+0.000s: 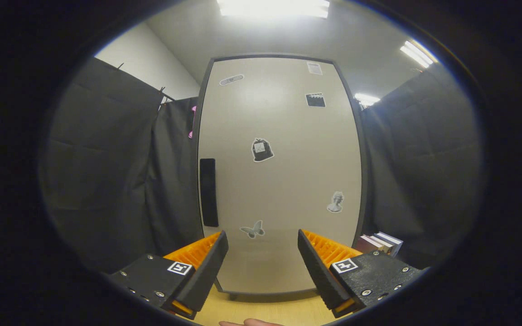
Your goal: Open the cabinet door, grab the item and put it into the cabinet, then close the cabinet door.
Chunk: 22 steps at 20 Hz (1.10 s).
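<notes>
Cabinet door (283,181), a tall pale beige panel with a dark thin frame around it, stands closed straight ahead of the gripper (263,249) and beyond its two fingers. On the left edge of the door, about at middle height, sits a black upright rectangular handle (209,192). Several small stickers are on the door: a grey butterfly sticker (252,229) low down, just above the gap between the fingers, a dark bag-shaped sticker (262,150) near the centre, a small grey bust sticker (335,202) toward the right side, a black clapperboard sticker (315,100) and a white paper label (314,68) near the top right, and an oblong grey sticker (231,79) near the top left. The jaws are wide apart and hold nothing; between them only the lower part of the door and the light wooden floor (261,308) can be seen. To the right of the cabinet, low down and just beyond the right finger, some books (381,242) are stacked with their spines and page edges visible. Black cloth walls (107,172) hang on both sides of the cabinet. Bright ceiling lamps (272,8) shine above. At the very bottom, below the fingers, a small part of a person's hand (249,323) appears.
</notes>
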Motion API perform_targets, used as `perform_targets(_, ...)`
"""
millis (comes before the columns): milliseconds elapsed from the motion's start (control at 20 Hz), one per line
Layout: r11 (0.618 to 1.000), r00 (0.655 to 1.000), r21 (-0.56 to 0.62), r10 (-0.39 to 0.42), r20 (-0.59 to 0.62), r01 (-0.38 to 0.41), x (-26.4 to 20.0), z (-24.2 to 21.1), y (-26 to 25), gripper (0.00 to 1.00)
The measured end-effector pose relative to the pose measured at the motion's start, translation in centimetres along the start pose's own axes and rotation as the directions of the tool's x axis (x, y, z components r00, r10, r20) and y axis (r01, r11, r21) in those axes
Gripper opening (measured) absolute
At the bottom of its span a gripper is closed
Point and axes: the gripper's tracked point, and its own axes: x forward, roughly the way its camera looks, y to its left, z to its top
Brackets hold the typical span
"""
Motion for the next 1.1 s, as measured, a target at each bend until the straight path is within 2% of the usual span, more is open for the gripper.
perform_targets(250,0.998,0.997,-0.011,0.06,0.037,-0.06,4.0,2.4,3.6,0.96)
perform_targets(450,0.99,0.99,-0.01,0.14,0.016,-0.139,6.8,2.4,7.7,0.96)
perform_targets(550,0.989,0.989,-0.009,0.147,-0.007,-0.147,8.5,1.8,8.7,0.96)
perform_targets(750,0.993,0.99,0.027,0.116,-0.08,-0.114,11.4,-0.6,8.7,0.95)
perform_targets(850,0.991,0.986,0.065,0.12,-0.115,-0.113,11.9,-1.6,8.7,0.85)
perform_targets(950,0.992,0.983,0.057,0.122,-0.138,-0.115,11.8,-2.0,9.1,0.57)
perform_targets(1000,0.992,0.983,0.028,0.125,-0.134,-0.123,11.9,-2.0,9.1,0.36)
perform_targets(1100,0.991,0.981,0.019,0.134,-0.138,-0.132,12.0,-2.1,9.2,0.32)
